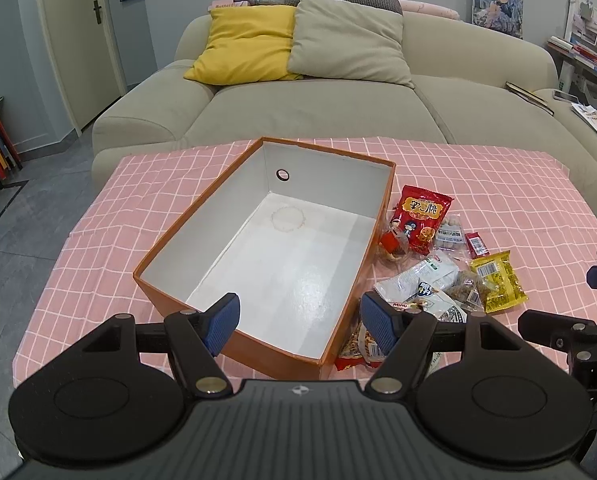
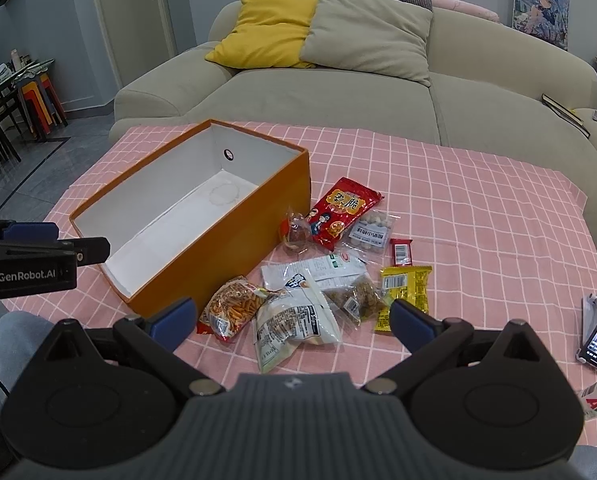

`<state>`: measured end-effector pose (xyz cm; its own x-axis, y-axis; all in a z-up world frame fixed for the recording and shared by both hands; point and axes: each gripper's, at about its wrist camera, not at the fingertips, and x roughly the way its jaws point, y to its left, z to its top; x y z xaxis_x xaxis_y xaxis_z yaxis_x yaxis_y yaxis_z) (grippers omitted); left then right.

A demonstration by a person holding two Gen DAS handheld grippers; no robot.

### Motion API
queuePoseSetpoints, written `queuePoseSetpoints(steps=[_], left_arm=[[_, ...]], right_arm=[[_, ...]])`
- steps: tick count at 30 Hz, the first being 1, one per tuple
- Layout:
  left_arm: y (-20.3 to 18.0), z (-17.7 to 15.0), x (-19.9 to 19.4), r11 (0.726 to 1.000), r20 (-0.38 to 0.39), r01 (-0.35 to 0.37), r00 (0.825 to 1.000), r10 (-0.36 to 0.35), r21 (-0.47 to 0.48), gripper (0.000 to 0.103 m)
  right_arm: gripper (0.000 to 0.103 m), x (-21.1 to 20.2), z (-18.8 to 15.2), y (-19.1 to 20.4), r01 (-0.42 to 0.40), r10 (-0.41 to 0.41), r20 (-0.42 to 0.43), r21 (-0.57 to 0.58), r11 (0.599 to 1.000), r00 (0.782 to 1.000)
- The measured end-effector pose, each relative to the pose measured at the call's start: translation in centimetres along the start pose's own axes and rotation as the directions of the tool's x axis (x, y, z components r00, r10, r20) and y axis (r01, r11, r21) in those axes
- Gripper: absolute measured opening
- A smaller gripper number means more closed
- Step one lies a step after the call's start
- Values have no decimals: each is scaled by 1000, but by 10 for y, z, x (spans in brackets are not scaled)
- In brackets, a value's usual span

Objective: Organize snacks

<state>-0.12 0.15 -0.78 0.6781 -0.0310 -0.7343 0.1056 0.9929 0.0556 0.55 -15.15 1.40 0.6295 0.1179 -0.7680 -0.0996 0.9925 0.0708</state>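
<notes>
An empty orange box (image 2: 218, 240) sits centre-left on the pink worktop (image 2: 478, 200), with snack packets (image 2: 338, 256) scattered just beside it at centre. The right tool (image 2: 294, 316) and left tool (image 1: 298, 320) both gape wide, holding nothing. Overlapping slippery packets may slide or two lift together.

Home living room, beige sofa (image 1: 338, 96) with cushions (image 1: 246, 44), pink checked tablecloth (image 1: 478, 176), door (image 1: 86, 28)

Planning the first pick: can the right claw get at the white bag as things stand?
Probably yes. The right claw is open and empty, with the white bag lying right ahead between its fingers. Nothing covers the bag; an orange bag only touches its left edge.
</notes>
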Motion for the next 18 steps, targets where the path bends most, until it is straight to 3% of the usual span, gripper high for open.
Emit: queuePoseSetpoints(steps=[18], left_arm=[[1, -1, 0, 1000, -11, 2, 1000, -2, -6, 82]], right_arm=[[99, 2, -2, 1, -2, 2, -2, -1, 1000, 1000]])
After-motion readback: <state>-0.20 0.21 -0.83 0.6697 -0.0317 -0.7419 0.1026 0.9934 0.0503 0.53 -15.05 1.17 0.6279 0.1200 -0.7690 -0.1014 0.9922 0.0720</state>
